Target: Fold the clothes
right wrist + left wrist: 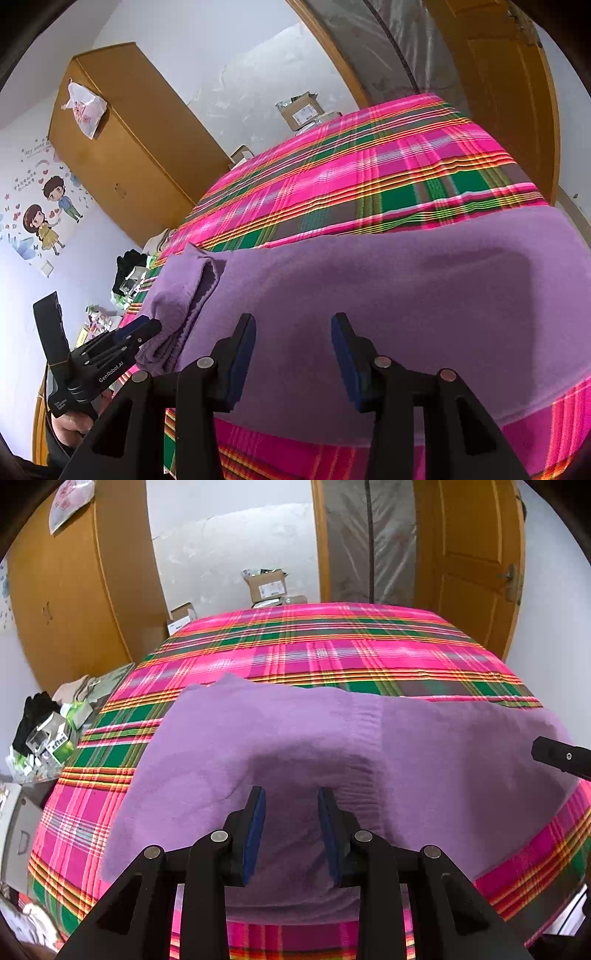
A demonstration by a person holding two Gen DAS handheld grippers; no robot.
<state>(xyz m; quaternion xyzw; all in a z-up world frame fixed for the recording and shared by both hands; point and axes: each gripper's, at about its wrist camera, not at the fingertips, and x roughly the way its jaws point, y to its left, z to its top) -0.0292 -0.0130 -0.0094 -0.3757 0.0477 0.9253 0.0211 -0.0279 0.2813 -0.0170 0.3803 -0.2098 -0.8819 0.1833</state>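
A purple knitted garment lies spread across the near half of a pink and green plaid bed cover. Its left part is folded over into a thick roll. My left gripper hovers over the garment's near middle, jaws apart, with only flat fabric seen beneath the gap. In the right wrist view the left gripper is held by a hand beside the folded roll. My right gripper stands open above the garment near its front edge. Its black tip shows at the right of the left wrist view.
A wooden wardrobe stands to the left, with a cluttered bedside surface below it. Cardboard boxes sit past the far bed edge. A wooden door is at the far right. The far half of the bed cover is bare.
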